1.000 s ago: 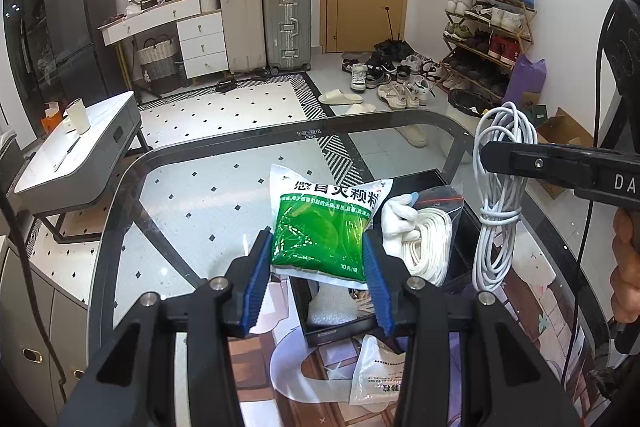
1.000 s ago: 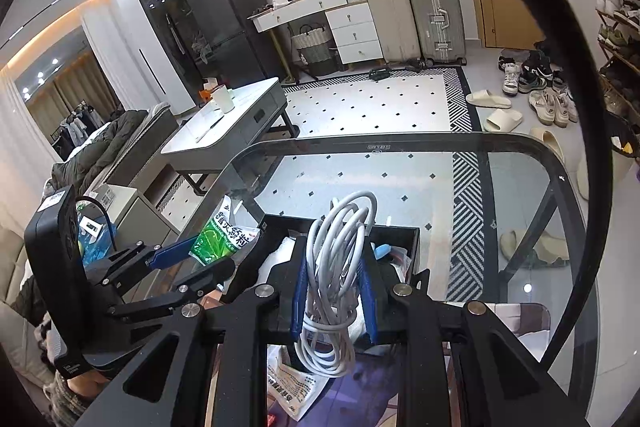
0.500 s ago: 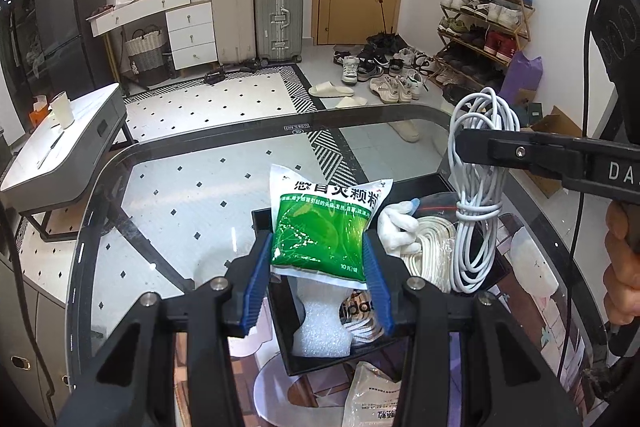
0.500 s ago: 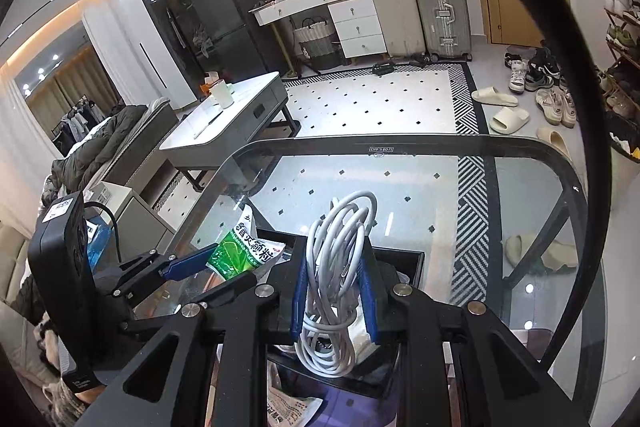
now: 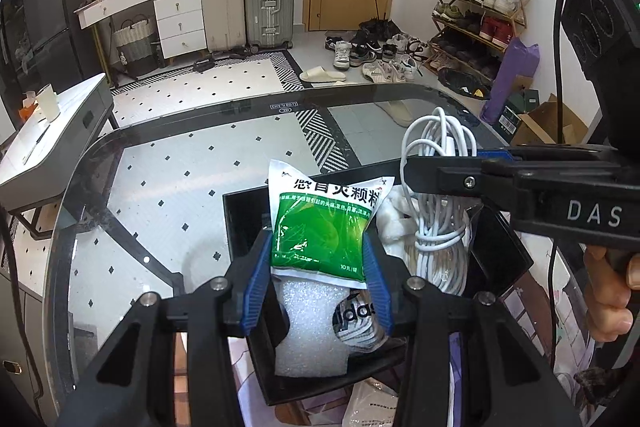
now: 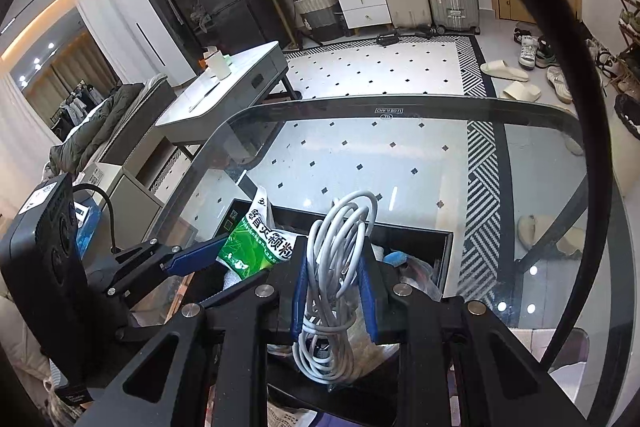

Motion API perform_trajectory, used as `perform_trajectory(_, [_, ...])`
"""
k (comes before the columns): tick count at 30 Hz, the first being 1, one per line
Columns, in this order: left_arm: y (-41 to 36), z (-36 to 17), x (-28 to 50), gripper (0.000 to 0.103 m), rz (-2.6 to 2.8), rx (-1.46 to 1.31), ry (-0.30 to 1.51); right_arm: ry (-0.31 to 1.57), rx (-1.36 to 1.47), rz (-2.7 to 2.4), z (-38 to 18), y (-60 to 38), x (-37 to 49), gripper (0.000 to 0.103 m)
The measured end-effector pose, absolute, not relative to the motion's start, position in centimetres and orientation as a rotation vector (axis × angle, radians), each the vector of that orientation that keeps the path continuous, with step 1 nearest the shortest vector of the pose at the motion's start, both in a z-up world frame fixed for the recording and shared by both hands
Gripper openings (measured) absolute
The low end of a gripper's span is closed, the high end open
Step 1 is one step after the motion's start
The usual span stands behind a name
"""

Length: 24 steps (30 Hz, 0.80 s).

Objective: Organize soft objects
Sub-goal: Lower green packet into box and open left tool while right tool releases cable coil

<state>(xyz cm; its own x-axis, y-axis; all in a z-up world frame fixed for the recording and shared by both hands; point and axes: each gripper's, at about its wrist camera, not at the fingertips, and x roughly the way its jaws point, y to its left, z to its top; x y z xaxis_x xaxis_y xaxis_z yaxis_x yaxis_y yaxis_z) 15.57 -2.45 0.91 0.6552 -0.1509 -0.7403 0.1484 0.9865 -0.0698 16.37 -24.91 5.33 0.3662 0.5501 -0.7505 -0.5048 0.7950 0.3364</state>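
My left gripper [image 5: 318,259] is shut on a green and white medicine pouch [image 5: 324,223] and holds it upright above a black open box [image 5: 240,211] on the glass table. My right gripper [image 6: 334,279] is shut on a coiled white cable [image 6: 340,267], also above the box; the cable also shows in the left wrist view [image 5: 438,211]. Inside the box lie a white foam sheet [image 5: 308,331], a white sock with a logo [image 5: 360,315] and a rolled white strap. The pouch shows in the right wrist view [image 6: 252,243].
The glass table's rim [image 5: 280,103] curves at the far side. A white plastic packet [image 5: 372,403] lies in front of the box. A grey side table [image 5: 48,143], suitcases [image 5: 268,3] and a shoe rack [image 5: 480,11] stand on the floor beyond.
Both grippers have moved forward and down over the black box with their loads. The box now lies directly under the pouch and the cable, and the two grippers are closer together.
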Motion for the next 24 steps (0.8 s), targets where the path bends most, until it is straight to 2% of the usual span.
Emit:
perform_trajectory(15, [-3.0, 0.6, 16.0, 0.045, -0.190, 0.000, 0.878, 1.044, 0.059, 0.661, 3.3, -24.2, 17.8, 0.024])
perform_trajectory(21, [-3.3, 0.9, 15.6, 0.051, -0.194, 0.019, 0.884, 1.026, 0.049, 0.631, 4.2, -24.8, 17.6, 0.031])
perform_trajectory(23, [-3.1, 1.2, 15.5, 0.058, -0.189, 0.016, 0.880, 1.016, 0.050, 0.627, 4.6, -25.0, 17.3, 0.031])
perform_trajectory(24, [-3.1, 1.3, 15.3, 0.064, -0.183, 0.016, 0.873, 1.011, 0.051, 0.624, 4.8, -25.2, 17.2, 0.033])
